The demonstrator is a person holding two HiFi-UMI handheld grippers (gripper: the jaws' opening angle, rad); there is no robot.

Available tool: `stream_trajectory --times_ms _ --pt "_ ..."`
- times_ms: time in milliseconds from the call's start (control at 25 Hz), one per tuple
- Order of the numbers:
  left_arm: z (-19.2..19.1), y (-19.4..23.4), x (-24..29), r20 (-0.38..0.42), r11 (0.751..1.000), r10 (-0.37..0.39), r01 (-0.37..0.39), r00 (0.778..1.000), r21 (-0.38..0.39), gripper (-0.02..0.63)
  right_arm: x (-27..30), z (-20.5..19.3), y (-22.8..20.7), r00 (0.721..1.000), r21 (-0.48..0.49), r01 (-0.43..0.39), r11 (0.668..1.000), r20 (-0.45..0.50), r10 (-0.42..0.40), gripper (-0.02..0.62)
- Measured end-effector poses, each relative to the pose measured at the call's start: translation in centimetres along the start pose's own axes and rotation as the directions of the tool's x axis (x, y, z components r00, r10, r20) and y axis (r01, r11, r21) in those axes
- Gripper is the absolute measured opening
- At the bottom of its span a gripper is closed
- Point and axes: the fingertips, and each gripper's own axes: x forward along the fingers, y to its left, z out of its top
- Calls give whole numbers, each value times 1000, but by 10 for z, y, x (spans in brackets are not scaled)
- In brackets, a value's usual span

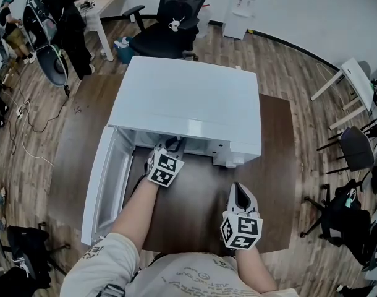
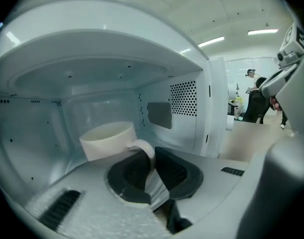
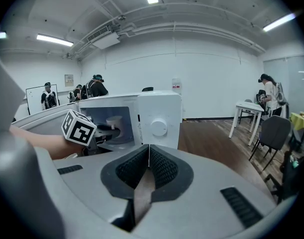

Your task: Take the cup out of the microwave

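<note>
A white microwave [image 1: 188, 98] stands on a dark brown table [image 1: 194, 212] with its door [image 1: 105, 184] swung open to the left. Inside the cavity is a white cup [image 2: 108, 139]. My left gripper [image 2: 151, 156] reaches into the cavity and is shut on the cup's handle [image 2: 144, 147], which is pinched between the black pads. In the head view the left gripper [image 1: 172, 146] sits at the cavity's mouth and the cup is hidden. My right gripper [image 1: 238, 189] hovers over the table in front of the microwave, shut and holding nothing. From the right gripper view the cup [image 3: 113, 123] shows inside the microwave [image 3: 159, 114].
The open door [image 1: 105, 184] stands out to the left of my left arm. A black office chair [image 1: 170, 23] is behind the table. A white side table [image 1: 355, 79] and dark chairs [image 1: 355, 150] stand to the right. People [image 3: 94, 86] stand far off.
</note>
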Motion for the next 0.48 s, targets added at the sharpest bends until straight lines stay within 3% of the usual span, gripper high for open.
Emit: stream_trajectory --times_ms 480 --pt "23 -23 -44 80 999 29 -32 996 41 34 -13 5 15 999 -16 -38 999 33 39 17"
